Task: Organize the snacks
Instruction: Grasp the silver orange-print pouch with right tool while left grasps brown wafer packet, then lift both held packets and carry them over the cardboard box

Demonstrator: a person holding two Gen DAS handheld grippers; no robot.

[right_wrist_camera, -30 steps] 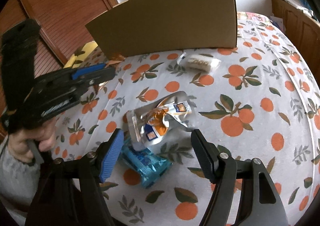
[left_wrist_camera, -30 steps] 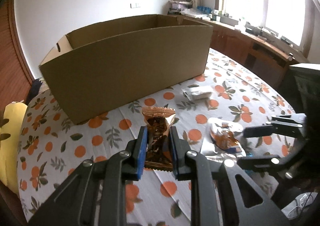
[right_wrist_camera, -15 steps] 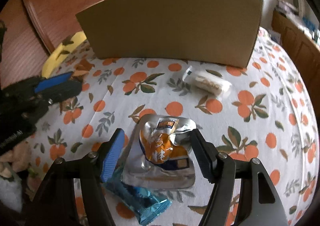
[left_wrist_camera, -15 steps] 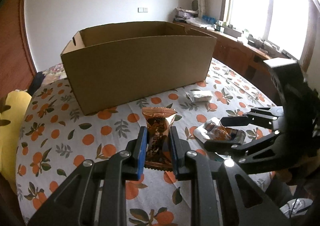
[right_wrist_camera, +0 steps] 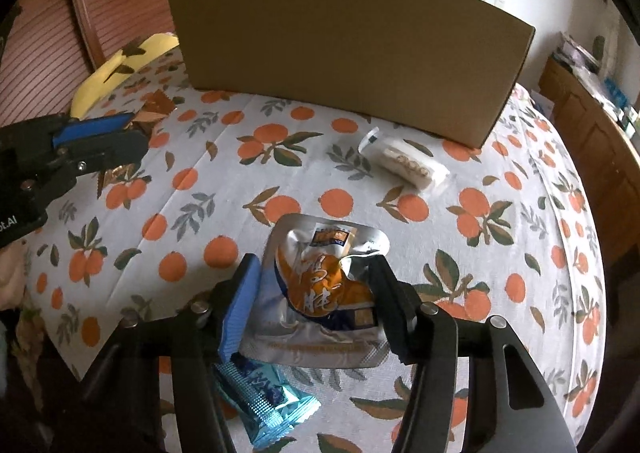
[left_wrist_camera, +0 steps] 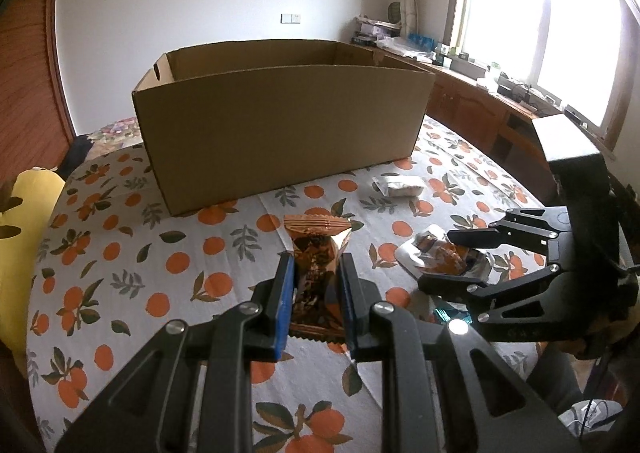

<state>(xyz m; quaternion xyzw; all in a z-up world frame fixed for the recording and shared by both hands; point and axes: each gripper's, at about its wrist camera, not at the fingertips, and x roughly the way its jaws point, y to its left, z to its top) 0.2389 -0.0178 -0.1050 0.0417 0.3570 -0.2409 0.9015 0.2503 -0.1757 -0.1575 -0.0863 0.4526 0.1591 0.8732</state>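
Note:
My left gripper [left_wrist_camera: 316, 273] is shut on a brown snack packet [left_wrist_camera: 318, 249] and holds it above the tablecloth, in front of the open cardboard box [left_wrist_camera: 280, 125]. My right gripper [right_wrist_camera: 316, 285] is open, its jaws on either side of a silver and orange pouch [right_wrist_camera: 320, 285] that lies on the table; I cannot tell if the pads touch it. A blue snack bar [right_wrist_camera: 264, 401] lies under the pouch, beneath the right gripper. A white packet [right_wrist_camera: 408, 169] lies near the box [right_wrist_camera: 348, 53]. The right gripper also shows in the left wrist view [left_wrist_camera: 440, 257].
The round table has an orange-print cloth [left_wrist_camera: 132, 253]. A yellow cushion [left_wrist_camera: 20, 253] sits at its left edge. Wooden cabinets [left_wrist_camera: 480, 113] and a window lie to the right, behind the box. The left gripper shows at the left of the right wrist view [right_wrist_camera: 104, 141].
My left gripper rose and drew back with the brown packet. My right gripper moved forward over the silver pouch and its jaws narrowed around it.

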